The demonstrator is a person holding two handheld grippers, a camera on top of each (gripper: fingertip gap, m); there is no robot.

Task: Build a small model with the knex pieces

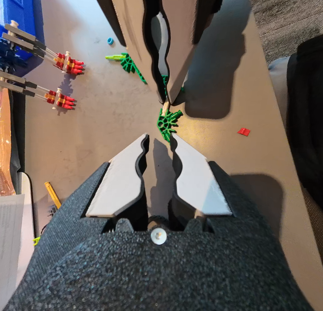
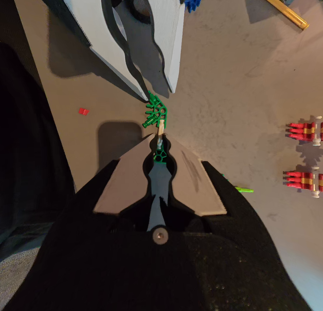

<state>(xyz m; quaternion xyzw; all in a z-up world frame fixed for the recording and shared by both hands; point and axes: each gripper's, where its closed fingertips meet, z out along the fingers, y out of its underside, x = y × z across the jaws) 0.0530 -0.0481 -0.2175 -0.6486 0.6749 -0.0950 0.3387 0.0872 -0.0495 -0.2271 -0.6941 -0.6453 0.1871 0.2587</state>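
Note:
A green fan-shaped connector (image 1: 166, 124) lies on the tan table between both grippers, with a short dark green rod (image 1: 175, 115) plugged into it. My right gripper (image 2: 159, 135) is shut on a short white rod (image 2: 161, 125) whose far end sits in the connector (image 2: 158, 111). A second green connector (image 2: 160, 156) shows between the right fingers, behind the rod. My left gripper (image 1: 159, 137) is open and empty, its tips just short of the connector. In the right wrist view the left gripper (image 2: 159, 94) has one fingertip touching a stub of the connector.
Two red and orange connector stacks on rods (image 1: 70, 64) (image 1: 61, 99) lie at the left by a blue bin (image 1: 19, 22). A green connector with a lime rod (image 1: 128, 63), a blue ring (image 1: 110, 41), a red chip (image 1: 243, 132) and a yellow rod (image 1: 52, 195) lie about. The table edge runs at the right. The left gripper's tips are roughly 4 cm from the right gripper's.

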